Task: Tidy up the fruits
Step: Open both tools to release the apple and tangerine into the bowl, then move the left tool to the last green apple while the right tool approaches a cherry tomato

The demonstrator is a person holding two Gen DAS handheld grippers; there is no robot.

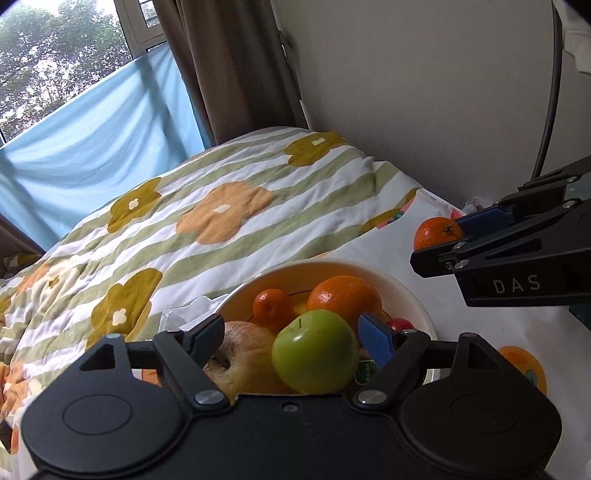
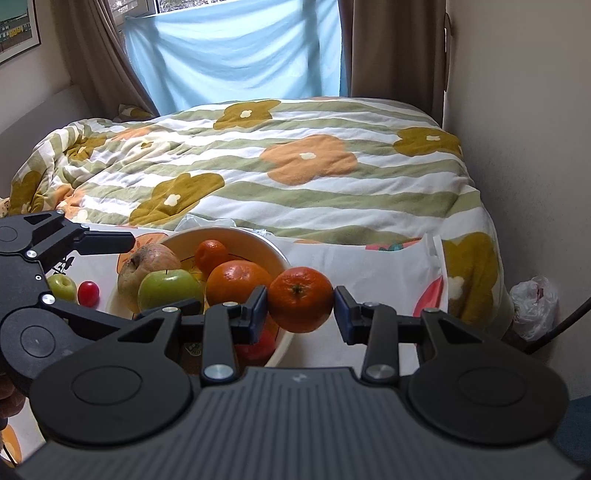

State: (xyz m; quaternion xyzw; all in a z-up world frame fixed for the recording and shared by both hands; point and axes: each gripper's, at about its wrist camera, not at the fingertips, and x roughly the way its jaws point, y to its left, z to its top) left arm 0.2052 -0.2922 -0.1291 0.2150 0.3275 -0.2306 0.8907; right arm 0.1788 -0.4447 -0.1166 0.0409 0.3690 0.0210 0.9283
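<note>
R tool (image 2: 300,304) clamping mandarin (image 2: 300,298) beside fruit bowl (image 2: 258,240)

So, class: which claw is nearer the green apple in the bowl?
Left. The left claw straddles the green apple; the right claw grips a tangerine beside the bowl.

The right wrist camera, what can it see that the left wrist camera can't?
Only the right wrist view shows a small green apple and a small red fruit outside the bowl, plus a framed picture. Only the left wrist view shows trees through the window. Both show the bowl of fruit, the big green apple, the flowered blanket, and the right gripper holding a tangerine.
</note>
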